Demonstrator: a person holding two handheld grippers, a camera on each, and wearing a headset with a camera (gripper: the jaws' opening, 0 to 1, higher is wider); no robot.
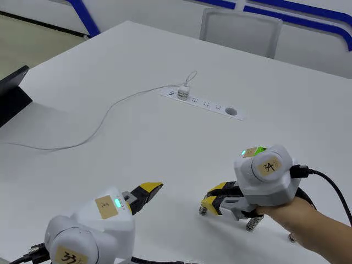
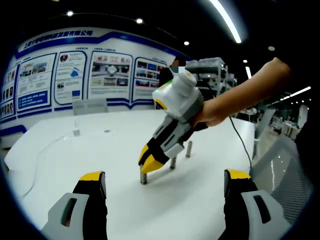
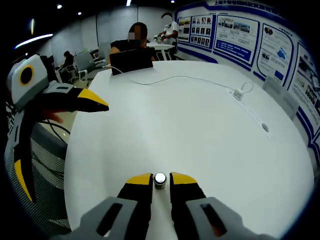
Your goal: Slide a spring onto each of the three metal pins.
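The right gripper has its fingers drawn in almost together on the round metal top of the first pin. This pin stands upright on the white counter with a spring coiled round its lower part. The grip looks meant to steady the pin or press the spring down. Whether the fingers pinch the pin itself or the spring's top coil is too small to tell. The left gripper hovers near, aimed at the same pin, its fingers spread wide with nothing between them, probably waiting in reserve. The second pin is just behind the first and wears a spring too. The third pin stands a little beyond, and I cannot tell if it has one. Well apart, a power strip lies on the counter with a white plug seated in one socket.
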